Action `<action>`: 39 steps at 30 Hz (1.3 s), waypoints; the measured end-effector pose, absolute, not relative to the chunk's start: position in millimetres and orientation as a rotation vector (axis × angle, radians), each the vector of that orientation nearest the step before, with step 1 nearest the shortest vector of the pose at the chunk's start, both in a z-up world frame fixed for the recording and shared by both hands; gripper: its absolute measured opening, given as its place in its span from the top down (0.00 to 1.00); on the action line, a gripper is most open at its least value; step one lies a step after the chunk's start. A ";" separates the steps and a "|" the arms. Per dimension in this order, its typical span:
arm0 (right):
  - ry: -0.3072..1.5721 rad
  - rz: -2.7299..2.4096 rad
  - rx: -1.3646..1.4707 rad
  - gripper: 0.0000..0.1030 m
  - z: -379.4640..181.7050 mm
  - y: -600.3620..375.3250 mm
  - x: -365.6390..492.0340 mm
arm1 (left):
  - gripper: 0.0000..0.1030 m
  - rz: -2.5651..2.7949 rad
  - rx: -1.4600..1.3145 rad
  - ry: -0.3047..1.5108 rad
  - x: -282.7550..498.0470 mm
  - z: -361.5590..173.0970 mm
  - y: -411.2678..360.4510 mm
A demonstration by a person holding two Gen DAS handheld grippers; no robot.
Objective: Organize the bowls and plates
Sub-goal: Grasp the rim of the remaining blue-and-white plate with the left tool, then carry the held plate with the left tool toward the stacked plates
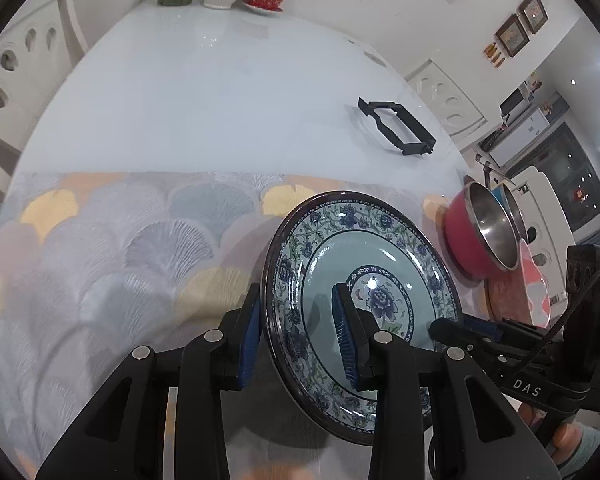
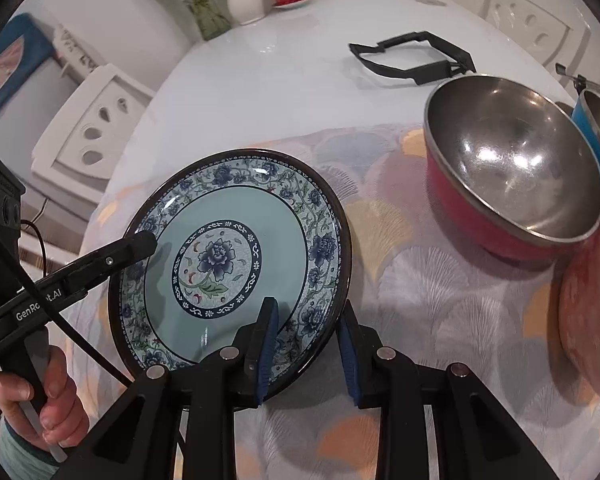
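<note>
Plate (image 2: 236, 256): round, so no long axis; tilted, its face turned up and toward the right-wrist camera, seen more edge-on in the left-wrist view. Position: lower centre of both frames, above the patterned cloth (image 1: 112, 248) on the worktop (image 1: 188, 92); whether its far edge touches the cloth cannot be told.

Appearance: glossy pale teal well, dark rim, a wide border of blue flowers and green vines, and a blue peony medallion ringed in navy at the centre.

Left claw (image 1: 300, 332): closed on the plate's rim, one blue pad on the face, the other behind. Right claw (image 2: 310, 344): closed on the near rim, one pad on the face, the other at the outer edge.

Adjacent: red bowl (image 2: 512, 176) with steel interior, upper right of the right-wrist frame, apart from the plate.
</note>
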State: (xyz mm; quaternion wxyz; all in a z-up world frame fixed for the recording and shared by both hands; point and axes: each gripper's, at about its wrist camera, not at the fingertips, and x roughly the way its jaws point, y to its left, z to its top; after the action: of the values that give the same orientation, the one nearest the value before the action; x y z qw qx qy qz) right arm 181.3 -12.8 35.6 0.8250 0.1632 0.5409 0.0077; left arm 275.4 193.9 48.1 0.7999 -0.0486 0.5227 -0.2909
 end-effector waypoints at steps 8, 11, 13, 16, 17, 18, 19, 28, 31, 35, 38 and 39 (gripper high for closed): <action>1.118 0.060 0.324 0.72 65.5 6.1 151.0 | 0.70 -0.602 -0.072 1.048 235.3 82.7 211.7; 1.100 0.075 0.314 0.72 79.6 14.7 134.9 | 0.70 -0.591 -0.062 1.020 216.4 96.5 219.3; 1.085 0.087 0.309 0.72 89.5 21.5 120.9 | 0.70 -0.584 -0.070 1.003 200.6 106.1 226.6; 1.070 0.101 0.305 0.72 99.5 30.6 101.5 | 0.70 -0.574 -0.083 0.984 181.4 115.9 237.2; 1.067 0.106 0.302 0.72 102.3 33.7 95.1 | 0.70 -0.570 -0.086 0.978 174.5 118.8 241.2; 1.062 0.112 0.299 0.72 105.9 37.7 87.5 | 0.70 -0.566 -0.089 0.972 167.4 121.7 245.6; 1.058 0.117 0.296 0.72 109.0 41.0 81.0 | 0.70 -0.562 -0.094 0.965 160.1 124.6 249.5; 1.042 0.181 0.243 0.72 127.0 67.6 27.0 | 0.70 -0.501 -0.152 0.937 98.6 135.7 279.3; 1.045 0.213 0.222 0.72 130.2 76.9 10.6 | 0.70 -0.470 -0.166 0.933 77.2 135.8 289.6; 1.059 0.267 0.182 0.72 129.3 88.4 -10.1 | 0.70 -0.409 -0.189 0.940 47.4 133.1 301.4; 1.077 0.304 0.162 0.72 126.0 96.2 -27.3 | 0.70 -0.375 -0.203 0.951 21.0 128.4 311.3; 1.083 0.311 0.157 0.72 124.5 97.7 -31.2 | 0.70 -0.366 -0.204 0.958 13.7 126.3 312.9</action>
State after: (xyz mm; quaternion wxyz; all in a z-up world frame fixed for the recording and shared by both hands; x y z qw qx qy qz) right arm -31.2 97.7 124.5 0.8426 0.0743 0.5126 0.1473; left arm 13.7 312.9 126.3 0.8665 -0.0975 0.4574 -0.1746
